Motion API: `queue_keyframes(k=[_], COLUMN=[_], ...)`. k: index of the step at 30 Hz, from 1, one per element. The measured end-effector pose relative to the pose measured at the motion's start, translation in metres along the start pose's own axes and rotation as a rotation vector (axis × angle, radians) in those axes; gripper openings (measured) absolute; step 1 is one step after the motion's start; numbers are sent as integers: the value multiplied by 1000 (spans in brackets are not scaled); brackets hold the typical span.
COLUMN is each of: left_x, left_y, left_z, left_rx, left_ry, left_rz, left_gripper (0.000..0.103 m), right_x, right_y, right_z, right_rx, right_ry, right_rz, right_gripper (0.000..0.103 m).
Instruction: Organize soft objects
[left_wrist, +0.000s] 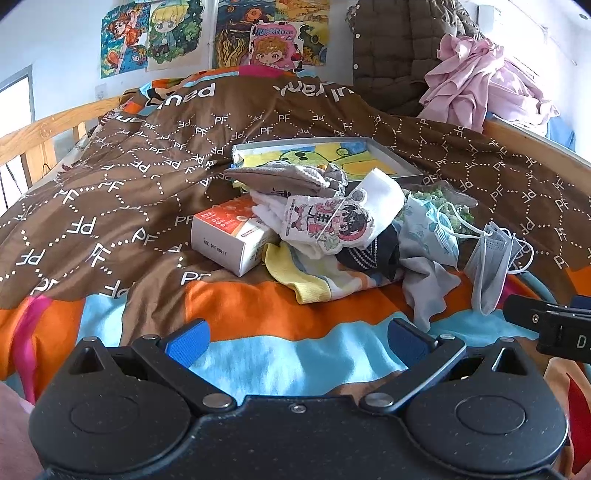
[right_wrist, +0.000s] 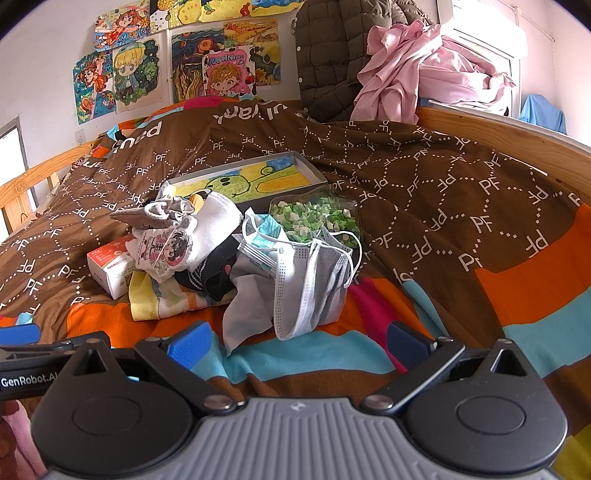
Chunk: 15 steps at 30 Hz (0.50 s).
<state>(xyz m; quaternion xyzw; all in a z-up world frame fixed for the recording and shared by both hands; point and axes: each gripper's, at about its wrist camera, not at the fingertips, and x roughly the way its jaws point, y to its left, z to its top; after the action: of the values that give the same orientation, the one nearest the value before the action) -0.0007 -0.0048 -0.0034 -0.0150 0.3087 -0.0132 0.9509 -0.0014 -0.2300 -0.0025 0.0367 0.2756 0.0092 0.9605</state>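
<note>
A heap of soft things lies on the bed: a grey pouch (left_wrist: 284, 179) on top, a white cloth with a cartoon print (left_wrist: 332, 219), a yellow striped sock (left_wrist: 314, 277), a dark striped piece (left_wrist: 373, 254), a grey cloth (left_wrist: 428, 288) and grey face masks (left_wrist: 491, 266). The right wrist view shows the masks (right_wrist: 314, 280) nearest, draped over a bag of green and white bits (right_wrist: 314, 218). My left gripper (left_wrist: 297, 339) is open, short of the heap. Open too, my right gripper (right_wrist: 297, 341) sits just before the masks, empty.
A white and orange box (left_wrist: 229, 236) leans under the heap's left side. A flat box with a drawing (left_wrist: 332, 155) lies behind. Wooden bed rails (right_wrist: 509, 133) run along both sides. A dark jacket (right_wrist: 332, 59) and pink cloth (right_wrist: 424, 70) pile at the back right.
</note>
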Motion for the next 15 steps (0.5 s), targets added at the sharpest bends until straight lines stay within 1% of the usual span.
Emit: queue_keyframes(k=[9, 13, 15], left_x=[3, 9, 12], left_y=[1, -3, -6], left_z=[1, 8, 13], left_rx=[-21, -3, 21], left_ry=[21, 29, 22], left_rz=[-27, -44, -61], left_gripper=[102, 102, 102], right_x=[0, 9, 16], right_y=[-10, -15, -16], right_z=[6, 14, 19], right_rx=[44, 35, 7], right_ry=[-6, -16, -23], right_rz=[-8, -15, -10], right_gripper=[103, 103, 103])
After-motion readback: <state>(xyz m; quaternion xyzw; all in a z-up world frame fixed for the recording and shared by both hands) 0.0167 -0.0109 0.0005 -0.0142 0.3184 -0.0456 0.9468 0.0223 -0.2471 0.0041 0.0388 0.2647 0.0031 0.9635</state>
